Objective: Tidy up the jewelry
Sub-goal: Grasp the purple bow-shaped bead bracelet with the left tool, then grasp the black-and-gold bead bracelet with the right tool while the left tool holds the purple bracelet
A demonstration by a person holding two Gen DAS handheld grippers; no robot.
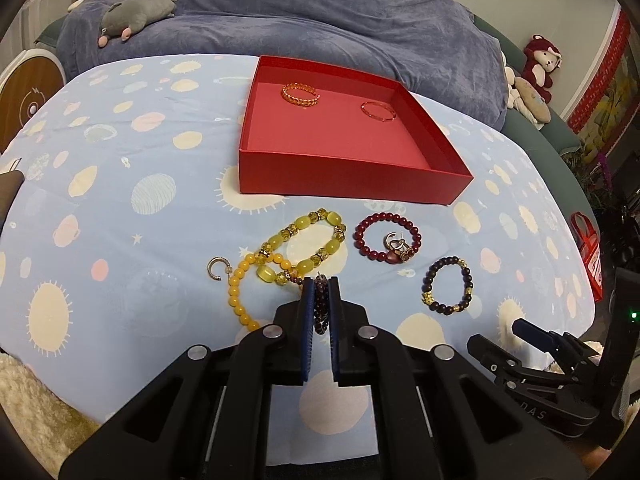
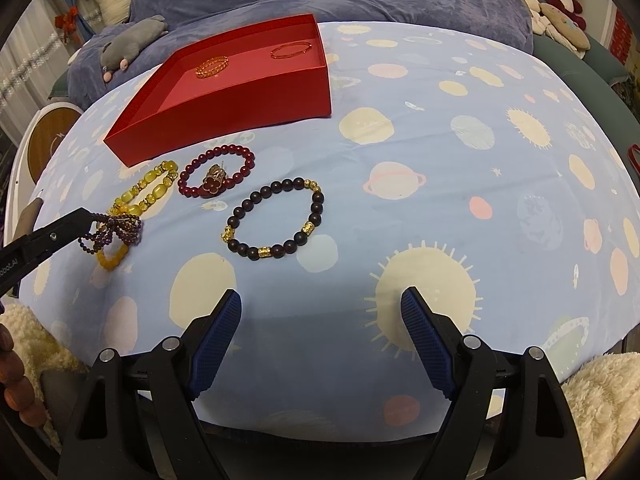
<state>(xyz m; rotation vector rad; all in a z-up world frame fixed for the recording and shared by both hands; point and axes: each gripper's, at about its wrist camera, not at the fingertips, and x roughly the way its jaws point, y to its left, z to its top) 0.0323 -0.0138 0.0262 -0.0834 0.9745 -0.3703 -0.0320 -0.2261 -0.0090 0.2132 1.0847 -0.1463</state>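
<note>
Step in hand: picking up the purple bead bracelet (image 1: pixel 321 304) from the worktop (image 1: pixel 160 208), judged from the grip.
Left tongs (image 1: pixel 321 288): clenched on that bracelet, low centre of the left view, just beside the yellow bracelet (image 1: pixel 316 244).
Right tongs (image 2: pixel 321 304): released, spread wide, holding nothing.
Red box (image 1: pixel 344 184): upper centre, two gold bangles inside.
Next move: likely lift clear of the yellow beads, carry over the box's near wall, then let go.
</note>
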